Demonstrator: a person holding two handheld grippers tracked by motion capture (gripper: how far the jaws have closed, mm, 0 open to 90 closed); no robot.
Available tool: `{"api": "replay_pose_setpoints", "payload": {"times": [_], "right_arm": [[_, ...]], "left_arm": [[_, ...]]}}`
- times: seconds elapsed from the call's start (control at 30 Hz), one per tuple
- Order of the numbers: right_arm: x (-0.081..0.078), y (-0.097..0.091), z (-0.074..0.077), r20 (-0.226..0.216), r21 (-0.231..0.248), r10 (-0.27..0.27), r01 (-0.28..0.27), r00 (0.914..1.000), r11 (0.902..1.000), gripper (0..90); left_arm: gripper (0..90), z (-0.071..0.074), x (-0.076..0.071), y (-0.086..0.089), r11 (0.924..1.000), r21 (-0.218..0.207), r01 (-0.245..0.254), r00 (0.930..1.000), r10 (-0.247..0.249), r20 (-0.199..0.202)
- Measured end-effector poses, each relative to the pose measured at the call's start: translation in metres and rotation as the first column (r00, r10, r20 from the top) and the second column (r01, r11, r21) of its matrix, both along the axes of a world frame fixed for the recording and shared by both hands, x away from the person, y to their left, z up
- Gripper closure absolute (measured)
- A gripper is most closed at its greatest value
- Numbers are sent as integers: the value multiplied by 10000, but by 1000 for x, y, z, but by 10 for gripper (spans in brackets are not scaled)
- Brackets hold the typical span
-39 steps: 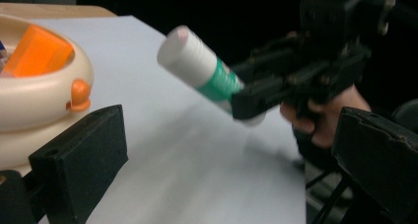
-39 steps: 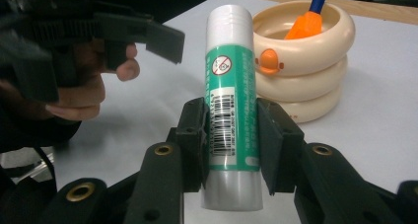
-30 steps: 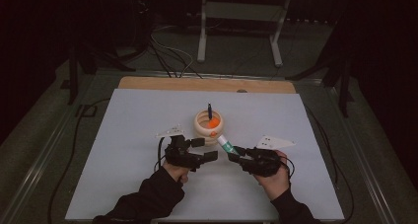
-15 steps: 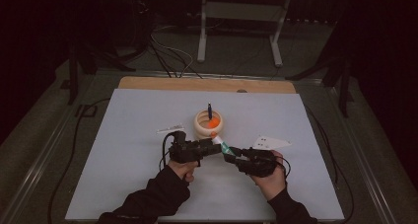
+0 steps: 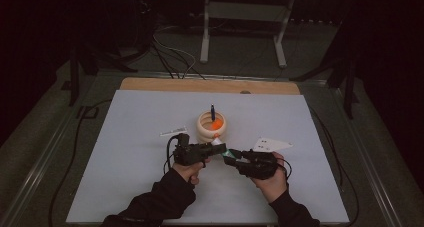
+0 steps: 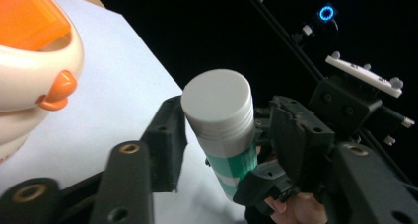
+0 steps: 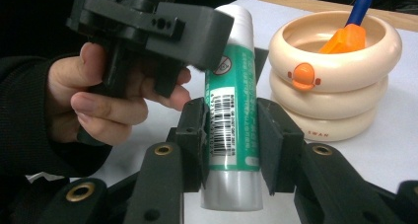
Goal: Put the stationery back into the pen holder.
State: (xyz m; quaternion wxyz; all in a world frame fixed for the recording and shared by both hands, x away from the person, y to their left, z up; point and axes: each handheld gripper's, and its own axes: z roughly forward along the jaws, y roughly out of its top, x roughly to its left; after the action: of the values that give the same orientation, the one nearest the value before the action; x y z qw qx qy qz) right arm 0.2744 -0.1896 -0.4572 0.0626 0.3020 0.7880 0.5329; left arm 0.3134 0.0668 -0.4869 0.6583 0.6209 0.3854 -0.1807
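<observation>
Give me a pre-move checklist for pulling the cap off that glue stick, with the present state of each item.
1. Right gripper clamped on the glue stick body: ok, both pads press the green label.
2. Left gripper around the white cap: ok; its jaws have just been closing with the cap between them.
3. Left pads firmly on the cap: cannot tell.
4. Both grippers in line along the stick: ok in the high view, they meet end to end.
5. Duck-faced holder clear of the pull path: ok, it stands behind the grippers, apart.
6. Paper slips out of the way: ok.
</observation>
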Motion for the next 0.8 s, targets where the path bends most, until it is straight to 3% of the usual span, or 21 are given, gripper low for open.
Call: {"api": "replay_pose_setpoints", "payload": {"times": [0.2,0.47,0.6,0.8], "right_arm": [[0,-1,0,-7,12,101,-101,9999,9999,657],[-1,1,-2,59,-111,219,-219,9997,9997,655],[-1,4,-1,211,-306,281,-274,9994,9992,644],[0,1,-3,150,-419,158,-151,9998,9990,495]], "left_arm": [[617,-2,2,1,9997,-236,11,9999,-14,-132],[650,1,-2,1,9999,-119,-1,9998,3,190],[660,5,-4,0,9999,152,10,9983,-19,587],[662,13,-5,2,9977,678,9,9939,-83,1099]]}}
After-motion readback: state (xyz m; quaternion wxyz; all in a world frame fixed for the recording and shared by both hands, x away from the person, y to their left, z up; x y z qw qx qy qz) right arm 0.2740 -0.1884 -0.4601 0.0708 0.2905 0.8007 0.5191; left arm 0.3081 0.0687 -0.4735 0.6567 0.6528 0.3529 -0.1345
